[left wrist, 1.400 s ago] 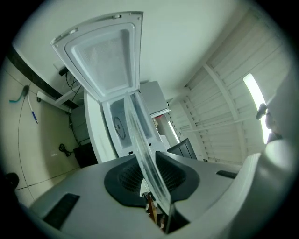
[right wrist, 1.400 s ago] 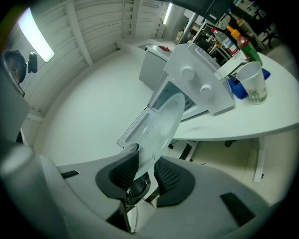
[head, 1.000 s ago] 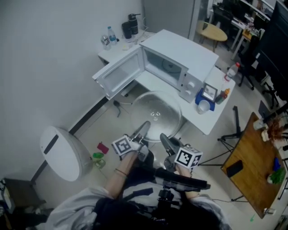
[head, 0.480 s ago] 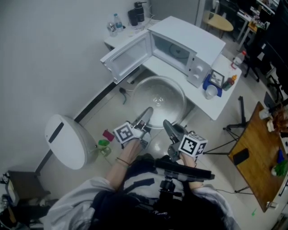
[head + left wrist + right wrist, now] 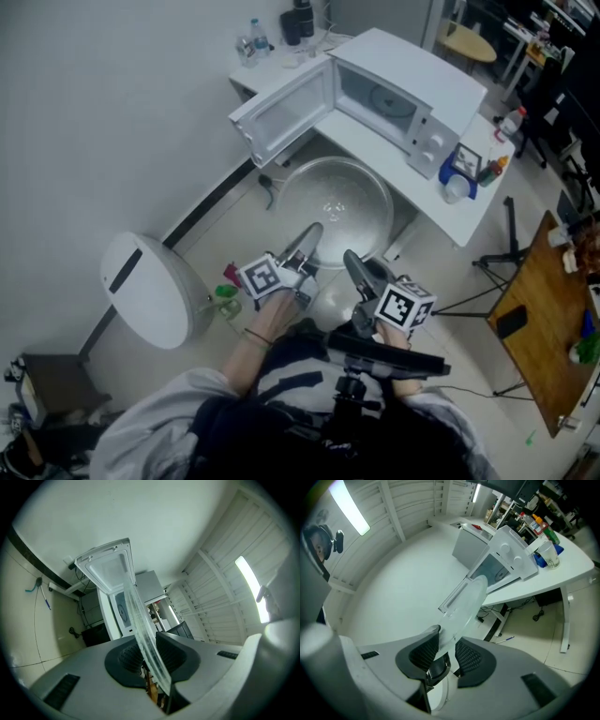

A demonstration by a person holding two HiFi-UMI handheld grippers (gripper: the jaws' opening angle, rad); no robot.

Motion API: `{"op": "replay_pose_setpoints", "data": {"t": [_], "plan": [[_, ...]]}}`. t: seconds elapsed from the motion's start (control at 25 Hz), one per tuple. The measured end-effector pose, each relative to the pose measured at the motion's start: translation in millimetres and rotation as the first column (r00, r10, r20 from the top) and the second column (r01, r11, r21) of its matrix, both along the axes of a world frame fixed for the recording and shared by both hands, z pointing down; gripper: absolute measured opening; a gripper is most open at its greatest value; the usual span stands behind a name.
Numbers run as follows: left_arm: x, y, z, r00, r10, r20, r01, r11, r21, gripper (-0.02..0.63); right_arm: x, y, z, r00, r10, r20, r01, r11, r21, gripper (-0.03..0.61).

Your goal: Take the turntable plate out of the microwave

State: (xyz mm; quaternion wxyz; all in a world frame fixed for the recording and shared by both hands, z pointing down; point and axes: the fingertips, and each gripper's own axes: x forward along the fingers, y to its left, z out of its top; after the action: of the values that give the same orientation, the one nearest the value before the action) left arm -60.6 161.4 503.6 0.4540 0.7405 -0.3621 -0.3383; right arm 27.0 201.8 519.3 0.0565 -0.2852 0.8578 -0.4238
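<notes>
Both grippers have drawn the turntable plate (image 5: 336,211) further back from the desk (image 5: 424,203) than a second ago. Left gripper (image 5: 305,242) is clamped on the plate's near rim, and right gripper (image 5: 354,267) bites the same rim just beside it. The one glass plate hangs level over the floor, outside the single microwave (image 5: 398,89) and in front of the desk. The microwave door (image 5: 281,117) stands swung open to the left. On the desk's right end sit a blue box (image 5: 461,167) and a cup (image 5: 454,190). A white rounded bin (image 5: 150,291) stands on the floor at the left.
</notes>
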Motion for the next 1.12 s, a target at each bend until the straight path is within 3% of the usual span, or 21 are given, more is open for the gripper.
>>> {"op": "replay_pose_setpoints", "data": {"t": [0.16, 0.32, 1.12], "plan": [[-8.3, 2.6, -2.2, 1.0, 0.01, -0.027, -0.01, 1.0, -0.005, 0.063, -9.8, 4.0, -3.5, 1.0, 0.008, -0.011, -0.008, 1.0, -0.003, 0.12], [-18.7, 4.0, -2.1, 1.0, 0.017, 0.004, -0.017, 1.0, 0.001, 0.062, -19.2, 5.9, -5.8, 1.0, 0.016, -0.006, -0.016, 1.0, 0.01, 0.12], [-30.7, 16.7, -5.3, 0.998, 0.056, 0.006, -0.057, 0.998, 0.026, 0.061, -32.4, 21.5, -7.3, 0.999, 0.044, -0.003, -0.044, 0.999, 0.027, 0.12]]}}
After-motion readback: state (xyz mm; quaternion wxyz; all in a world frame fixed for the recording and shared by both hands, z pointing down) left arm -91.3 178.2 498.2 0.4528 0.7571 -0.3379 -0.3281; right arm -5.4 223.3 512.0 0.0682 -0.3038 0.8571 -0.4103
